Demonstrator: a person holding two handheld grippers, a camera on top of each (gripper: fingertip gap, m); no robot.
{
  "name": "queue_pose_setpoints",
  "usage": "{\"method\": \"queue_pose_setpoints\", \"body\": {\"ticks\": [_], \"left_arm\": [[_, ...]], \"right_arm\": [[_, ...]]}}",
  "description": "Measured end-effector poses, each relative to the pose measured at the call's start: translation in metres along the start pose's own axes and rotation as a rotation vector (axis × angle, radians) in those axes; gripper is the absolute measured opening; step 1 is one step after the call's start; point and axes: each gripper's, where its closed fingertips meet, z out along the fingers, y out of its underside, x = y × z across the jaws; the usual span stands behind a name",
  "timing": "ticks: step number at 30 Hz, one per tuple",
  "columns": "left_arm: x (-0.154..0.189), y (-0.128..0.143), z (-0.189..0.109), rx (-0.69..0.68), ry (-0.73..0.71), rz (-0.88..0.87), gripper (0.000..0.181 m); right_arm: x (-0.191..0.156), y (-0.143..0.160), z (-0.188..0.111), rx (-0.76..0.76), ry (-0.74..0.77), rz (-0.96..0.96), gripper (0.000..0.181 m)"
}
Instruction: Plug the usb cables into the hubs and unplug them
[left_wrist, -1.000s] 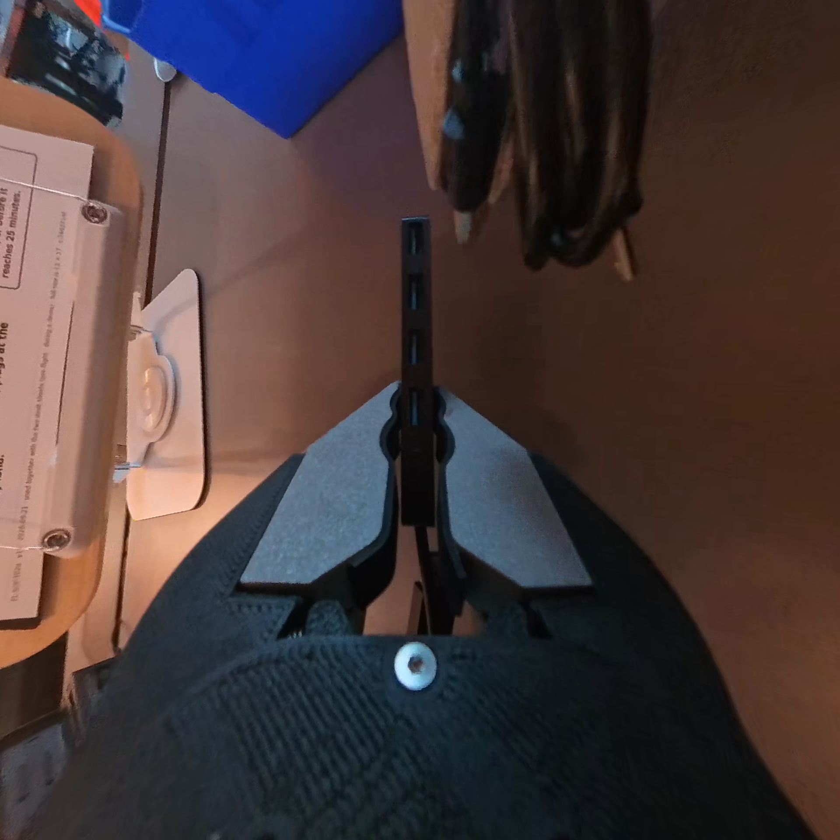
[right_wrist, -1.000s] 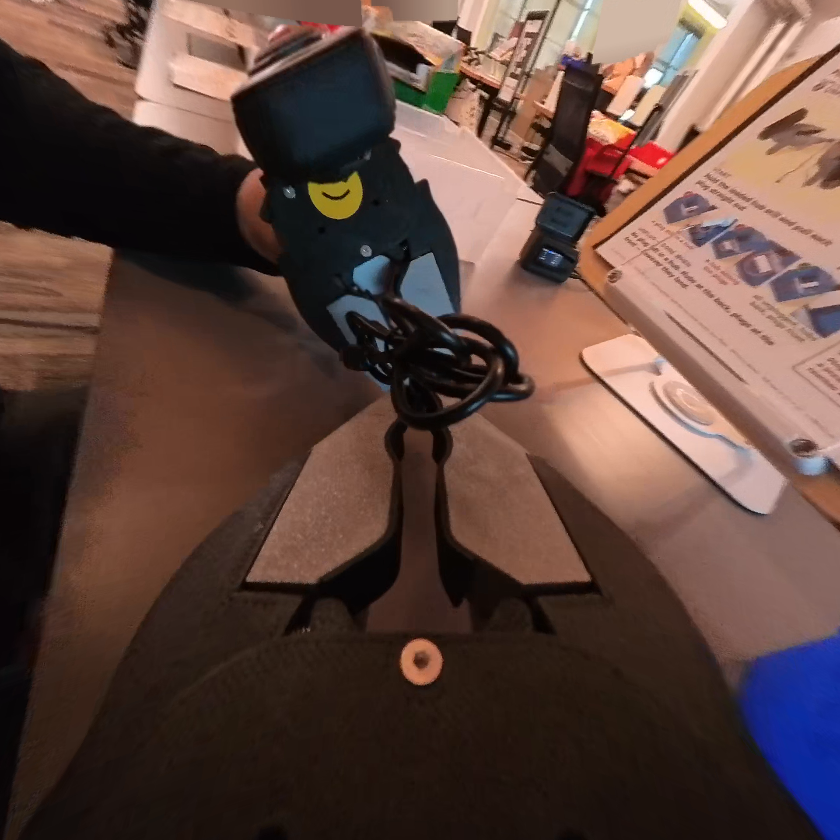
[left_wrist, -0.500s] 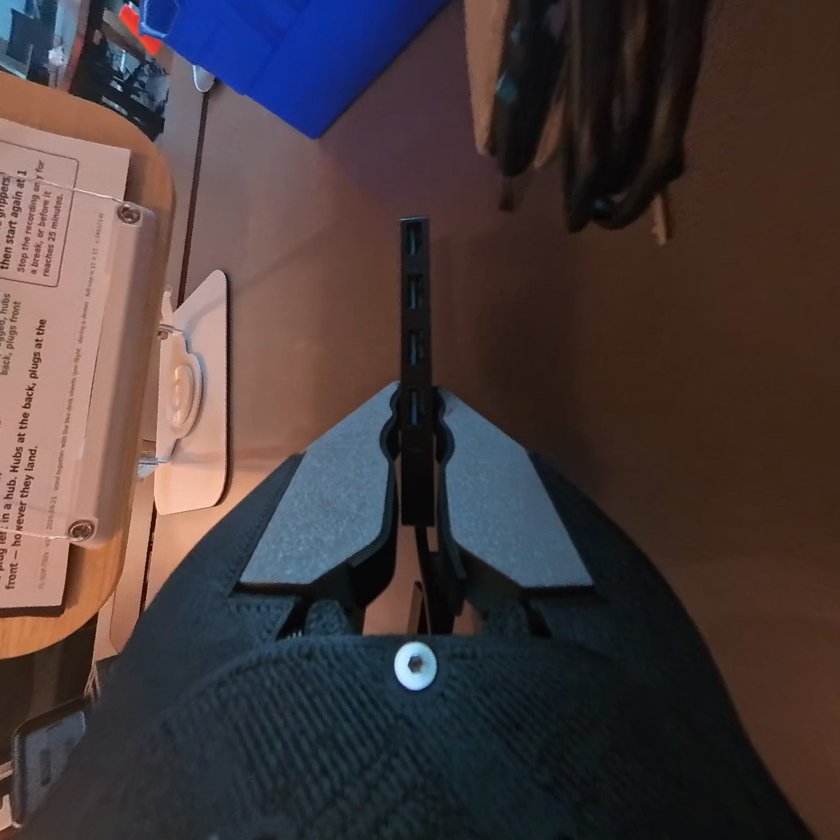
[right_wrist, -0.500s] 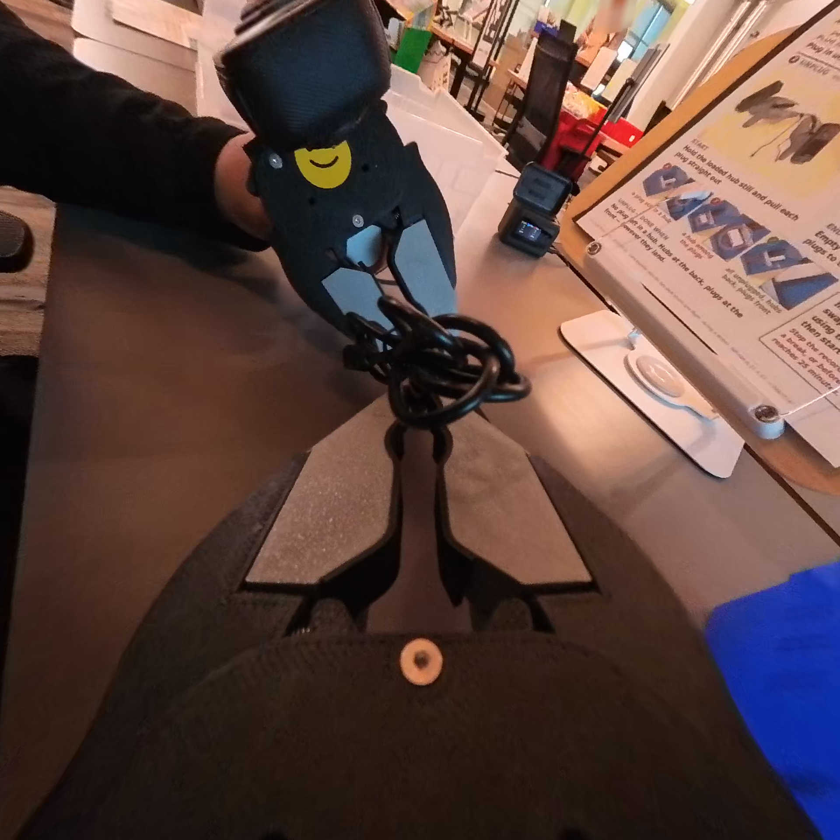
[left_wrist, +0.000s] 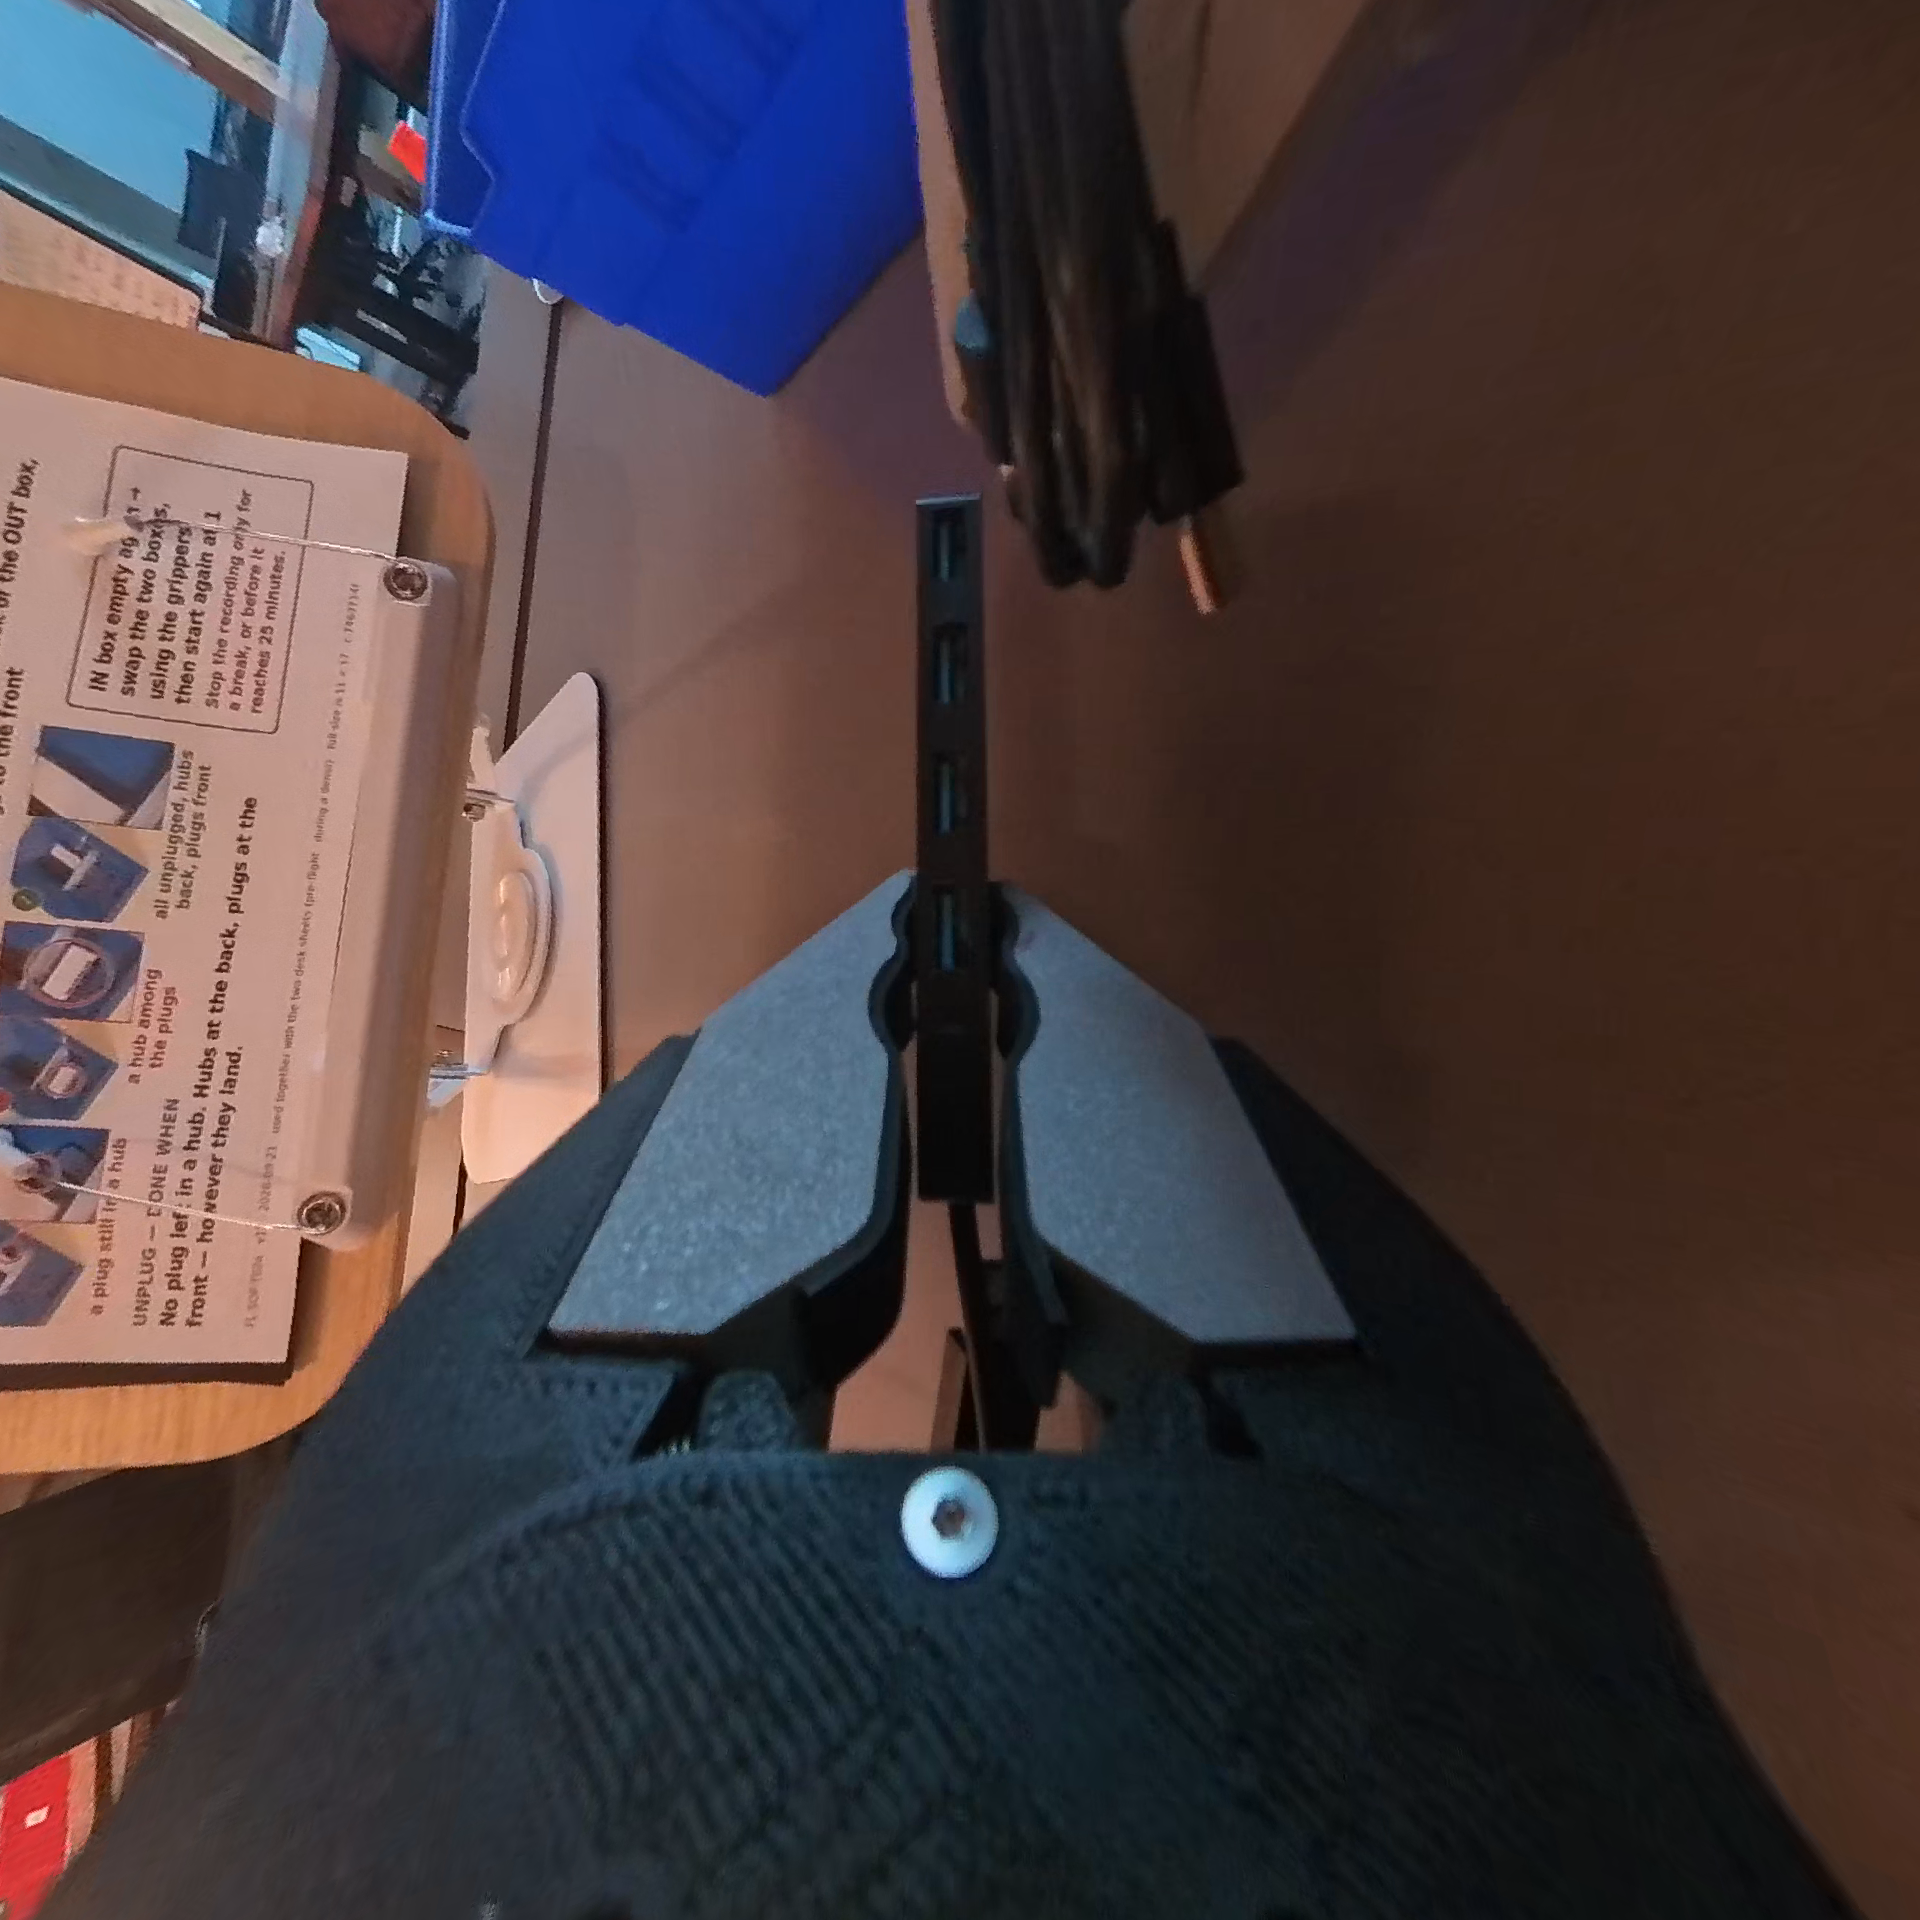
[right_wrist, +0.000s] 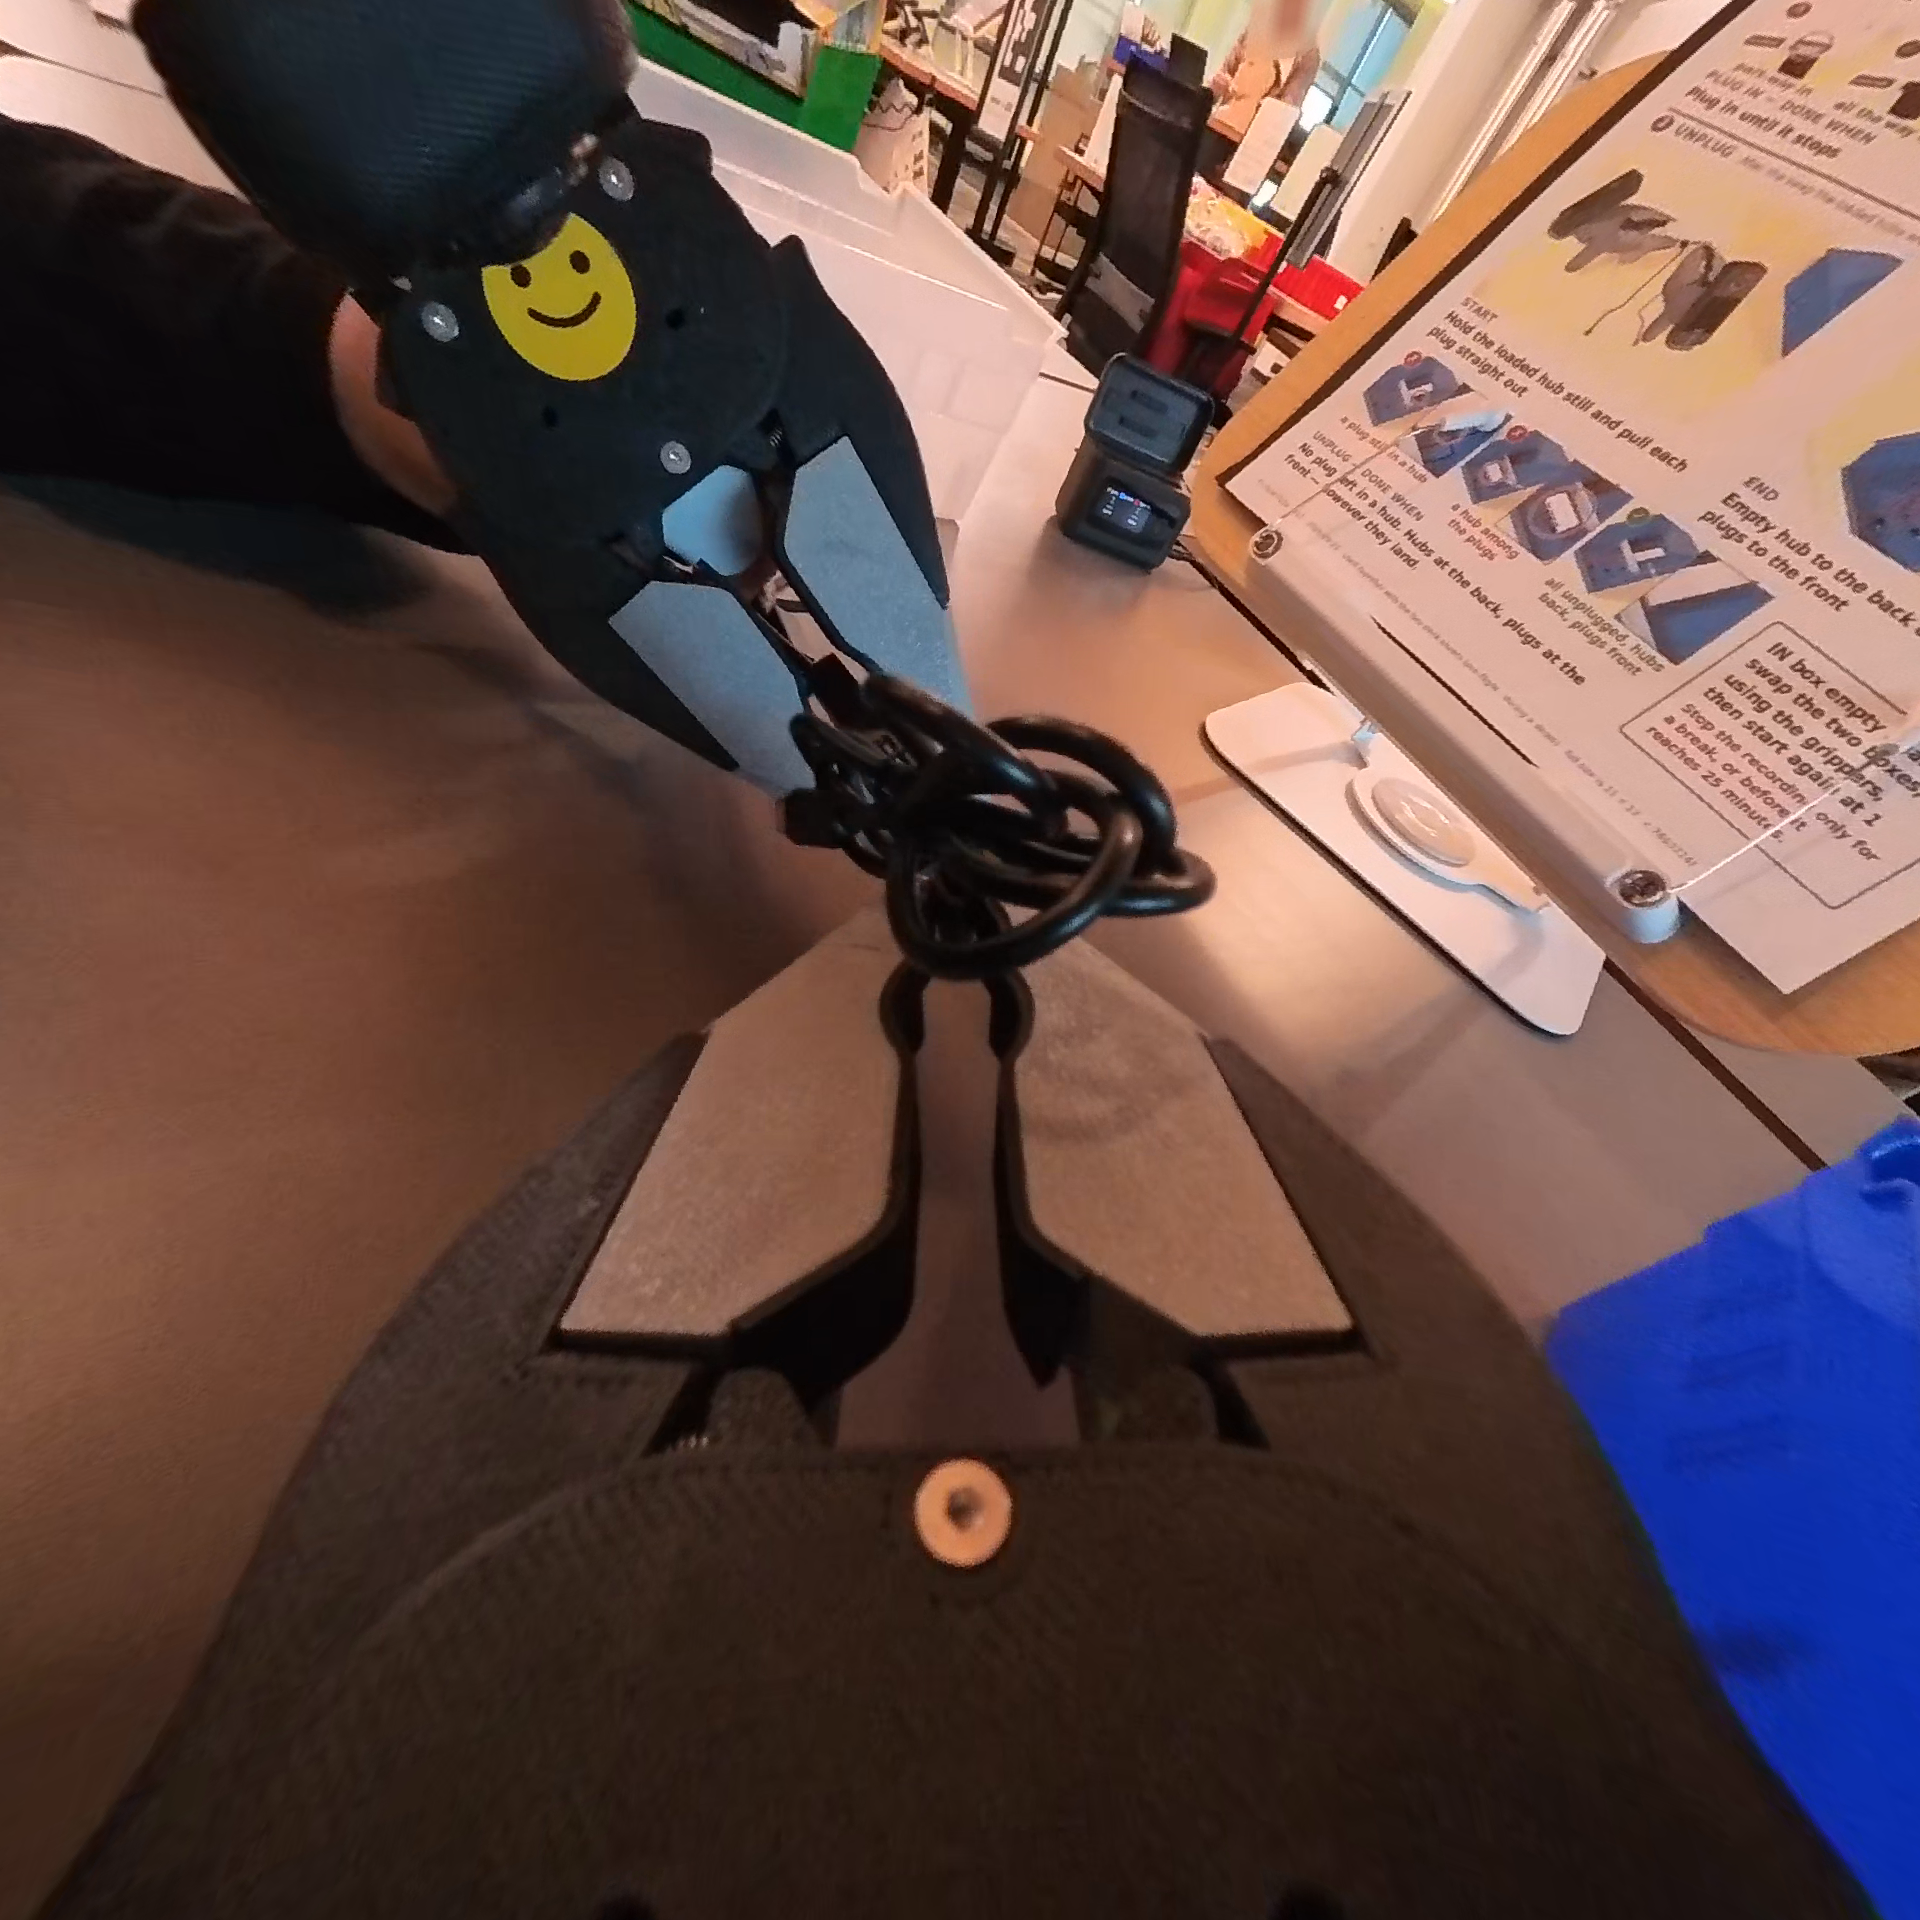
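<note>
Both grippers unchanged; blue bin (left_wrist: 675, 177) nearer.

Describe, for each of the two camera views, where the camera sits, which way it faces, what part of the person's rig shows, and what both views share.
Left wrist view: on the left gripper, looking along its fingers, shut on a black USB hub, towards the brown table and blue bin.
Right wrist view: on the right gripper, whose tips pinch a tangled black cable, facing the left gripper and a sleeved arm.
Shared: the instruction board, blue bin and table.
</note>
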Motion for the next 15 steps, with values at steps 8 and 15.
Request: {"method": "queue_pose_setpoints", "body": {"ticks": [8,15], "left_arm": [[0.007,0.001,0.004,0.014,0.06,-0.054,0.008],[0.032,-0.007,0.001,0.071,0.307,-0.225,0.008]], "right_arm": [[0.005,0.001,-0.001,0.001,0.023,0.02,0.004],[-0.002,-0.016,0.003,0.061,-0.079,0.026,0.003]]}}
